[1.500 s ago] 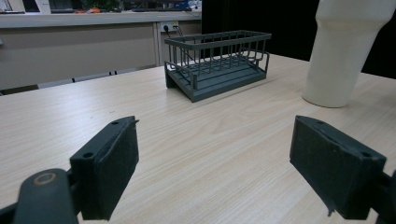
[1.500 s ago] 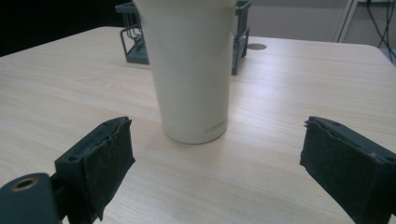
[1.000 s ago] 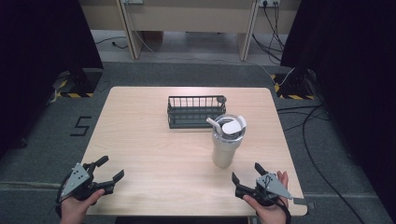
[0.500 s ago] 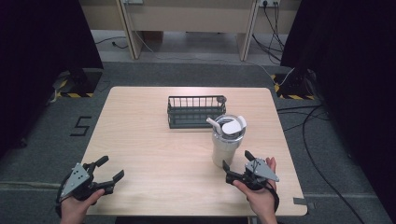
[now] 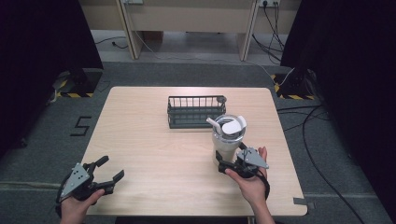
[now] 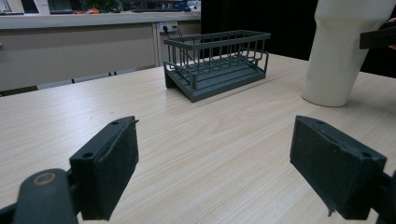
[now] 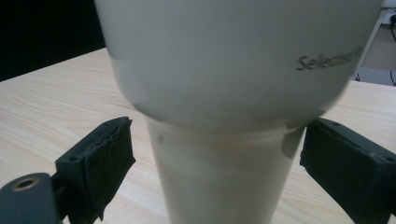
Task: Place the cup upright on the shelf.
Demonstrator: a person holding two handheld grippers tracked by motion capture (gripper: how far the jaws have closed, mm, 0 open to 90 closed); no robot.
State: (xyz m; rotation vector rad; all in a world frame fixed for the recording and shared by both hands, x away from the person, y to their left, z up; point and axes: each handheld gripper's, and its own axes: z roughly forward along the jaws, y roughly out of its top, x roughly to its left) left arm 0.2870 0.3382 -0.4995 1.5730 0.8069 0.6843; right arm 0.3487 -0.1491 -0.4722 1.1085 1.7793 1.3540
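Observation:
A white tumbler (image 5: pixel 227 135) with a lid and straw stands upright right of the table's middle. My right gripper (image 5: pixel 232 157) is open at its near side. In the right gripper view the pads (image 7: pixel 100 158) sit on either side of the tumbler's (image 7: pixel 224 93) narrow lower part, with a gap on each side. A dark wire basket (image 5: pixel 195 111) sits behind the tumbler. My left gripper (image 5: pixel 111 168) is open at the near left edge and holds nothing. The left gripper view looks between the left gripper's (image 6: pixel 222 163) pads at the basket (image 6: pixel 217 60) and the tumbler (image 6: pixel 338 51).
The light wooden table (image 5: pixel 149 140) carries just the basket and the tumbler. Cables (image 5: pixel 308 126) lie on the grey floor at the right. A counter with sockets (image 6: pixel 93 28) stands beyond the table's far edge.
My right gripper has moved forward and left from the near right corner up to the tumbler, and its jaws now flank the tumbler's lower part. The left gripper has stayed put.

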